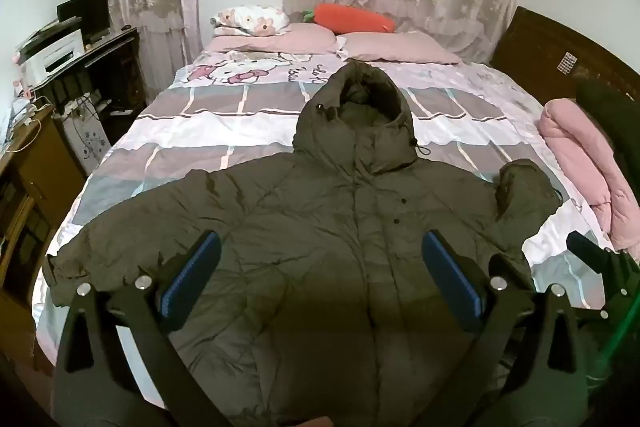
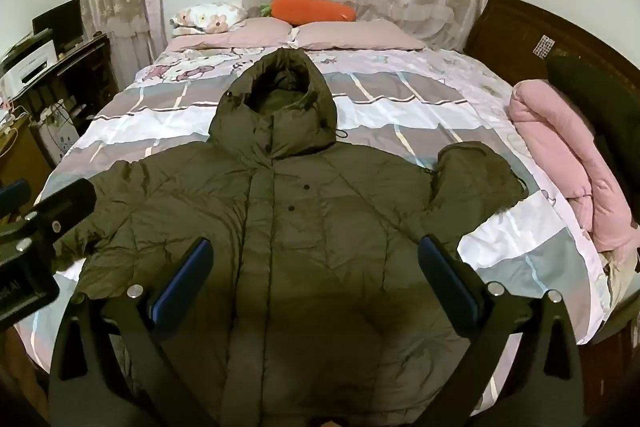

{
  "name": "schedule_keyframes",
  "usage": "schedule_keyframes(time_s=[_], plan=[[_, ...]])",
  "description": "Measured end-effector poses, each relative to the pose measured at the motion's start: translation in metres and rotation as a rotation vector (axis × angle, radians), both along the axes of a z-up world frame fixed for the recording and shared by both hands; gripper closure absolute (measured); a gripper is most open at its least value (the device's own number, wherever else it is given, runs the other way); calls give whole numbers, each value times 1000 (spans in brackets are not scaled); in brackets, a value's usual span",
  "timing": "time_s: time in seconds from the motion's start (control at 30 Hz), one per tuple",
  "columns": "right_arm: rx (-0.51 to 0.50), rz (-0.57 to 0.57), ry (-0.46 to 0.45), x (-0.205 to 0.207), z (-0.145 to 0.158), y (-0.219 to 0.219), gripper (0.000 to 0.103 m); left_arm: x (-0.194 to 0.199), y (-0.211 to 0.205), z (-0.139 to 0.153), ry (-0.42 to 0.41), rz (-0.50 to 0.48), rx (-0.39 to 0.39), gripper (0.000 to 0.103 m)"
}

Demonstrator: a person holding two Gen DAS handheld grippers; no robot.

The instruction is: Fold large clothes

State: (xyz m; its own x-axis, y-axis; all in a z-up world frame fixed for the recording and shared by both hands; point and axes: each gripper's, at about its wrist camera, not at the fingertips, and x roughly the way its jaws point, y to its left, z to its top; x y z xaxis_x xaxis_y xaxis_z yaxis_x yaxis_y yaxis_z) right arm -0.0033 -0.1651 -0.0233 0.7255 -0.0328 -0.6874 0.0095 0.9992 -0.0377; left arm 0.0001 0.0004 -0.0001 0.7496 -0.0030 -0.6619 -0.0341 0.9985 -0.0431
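An olive-green hooded puffer jacket lies front up on the bed, hood toward the pillows; it also shows in the right wrist view. Its left sleeve is spread out. Its right sleeve is bent upward. My left gripper is open and empty above the jacket's chest. My right gripper is open and empty above the chest, a little to the right. The left gripper's body shows at the left edge of the right wrist view. The right gripper shows at the right edge of the left wrist view.
The bed has a pink, grey and white checked cover. Pink pillows and an orange carrot cushion lie at the head. A rolled pink quilt lies on the right. A desk with a printer stands left.
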Motion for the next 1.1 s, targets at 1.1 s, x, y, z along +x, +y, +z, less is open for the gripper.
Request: schedule_keyframes(time_s=[1.1], plan=[[20, 47, 1, -5, -4, 7, 1, -3, 9, 1, 19, -5, 7, 2]])
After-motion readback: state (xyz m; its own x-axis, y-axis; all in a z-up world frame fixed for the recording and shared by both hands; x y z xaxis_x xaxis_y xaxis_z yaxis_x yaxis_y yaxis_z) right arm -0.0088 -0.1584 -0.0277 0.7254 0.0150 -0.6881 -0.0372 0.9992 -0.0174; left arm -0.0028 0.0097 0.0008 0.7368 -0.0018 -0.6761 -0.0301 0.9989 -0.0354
